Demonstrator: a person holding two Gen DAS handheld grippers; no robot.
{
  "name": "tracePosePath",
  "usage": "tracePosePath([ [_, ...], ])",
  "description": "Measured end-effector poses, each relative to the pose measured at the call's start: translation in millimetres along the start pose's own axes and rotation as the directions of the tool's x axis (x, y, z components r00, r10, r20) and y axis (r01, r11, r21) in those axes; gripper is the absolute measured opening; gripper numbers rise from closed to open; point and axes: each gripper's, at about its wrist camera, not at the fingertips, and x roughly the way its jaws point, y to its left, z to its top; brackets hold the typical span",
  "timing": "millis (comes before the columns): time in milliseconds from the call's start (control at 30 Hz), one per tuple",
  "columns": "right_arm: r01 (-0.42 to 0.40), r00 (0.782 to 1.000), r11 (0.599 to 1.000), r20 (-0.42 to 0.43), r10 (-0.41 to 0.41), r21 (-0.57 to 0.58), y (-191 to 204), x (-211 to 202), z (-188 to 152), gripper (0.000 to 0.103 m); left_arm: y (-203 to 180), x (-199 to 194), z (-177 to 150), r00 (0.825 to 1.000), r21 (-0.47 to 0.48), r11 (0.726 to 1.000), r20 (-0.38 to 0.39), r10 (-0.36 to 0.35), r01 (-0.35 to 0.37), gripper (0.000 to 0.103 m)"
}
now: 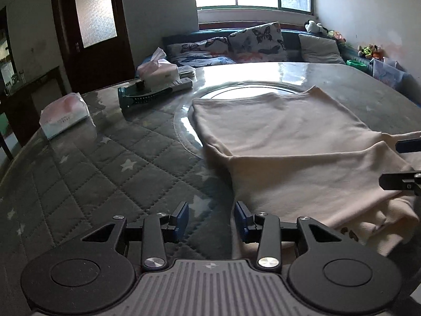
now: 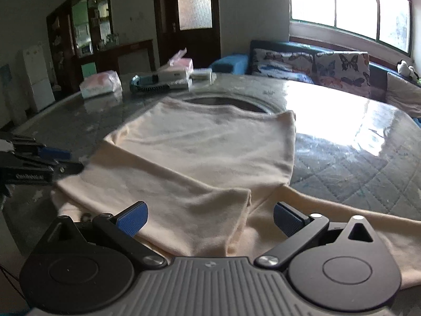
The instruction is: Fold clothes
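A cream garment (image 1: 289,137) lies partly folded on the round table, one side folded over its middle; it also shows in the right wrist view (image 2: 210,147). My left gripper (image 1: 211,218) is open and empty, low over the quilted table cover just left of the garment's near edge. My right gripper (image 2: 210,217) is open wide above the garment's folded sleeve, holding nothing. The right gripper's fingers (image 1: 402,179) show at the right edge of the left wrist view. The left gripper's fingers (image 2: 52,155) show at the left edge of the right wrist view.
The round table (image 1: 105,158) has a quilted star cover under glass and a glass turntable (image 1: 247,92). At its far left stand a tissue pack (image 1: 64,117), a tissue box (image 1: 158,71) and a dark comb-like tool (image 1: 147,94). A sofa with cushions (image 1: 255,39) lies behind.
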Motion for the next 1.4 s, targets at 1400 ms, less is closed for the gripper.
tracePosePath([
  [1400,0.045,0.999,0.999,-0.015,-0.046,-0.008,-13,-7,10,0.103,-28,23,26,0.973,0.456,0.879,0.099,-0.208,0.141,0.029],
])
